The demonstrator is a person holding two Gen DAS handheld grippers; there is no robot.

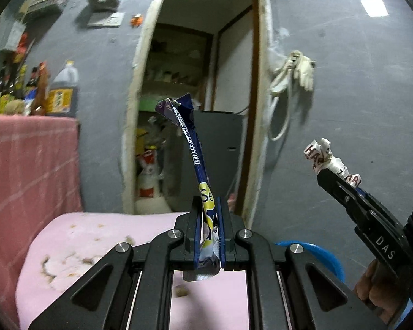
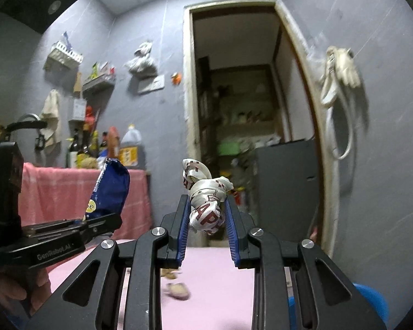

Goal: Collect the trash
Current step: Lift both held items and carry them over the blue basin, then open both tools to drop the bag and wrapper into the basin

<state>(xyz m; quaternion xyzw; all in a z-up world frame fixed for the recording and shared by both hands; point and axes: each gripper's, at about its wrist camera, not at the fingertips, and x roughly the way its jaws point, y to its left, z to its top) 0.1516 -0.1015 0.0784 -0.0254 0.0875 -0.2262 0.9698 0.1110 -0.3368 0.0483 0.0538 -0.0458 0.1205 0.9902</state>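
Note:
My left gripper (image 1: 208, 206) is shut on a flattened blue and yellow snack wrapper (image 1: 190, 143) that stands up from its jaws above the pink table (image 1: 102, 236). The wrapper also shows in the right wrist view (image 2: 111, 189), with the left gripper (image 2: 102, 221) below it. My right gripper (image 2: 206, 209) is shut on a crumpled white wrapper with red letters (image 2: 206, 200), held in the air. In the left wrist view the right gripper (image 1: 327, 172) is at the right with that white wrapper (image 1: 320, 154) at its tip.
Brown crumbs (image 2: 177, 290) lie on the pink table. A blue bin rim (image 1: 316, 250) sits at the table's right. A pink-covered counter with bottles (image 1: 60, 93) stands at the left. An open doorway (image 1: 201, 96) with a grey cabinet is ahead.

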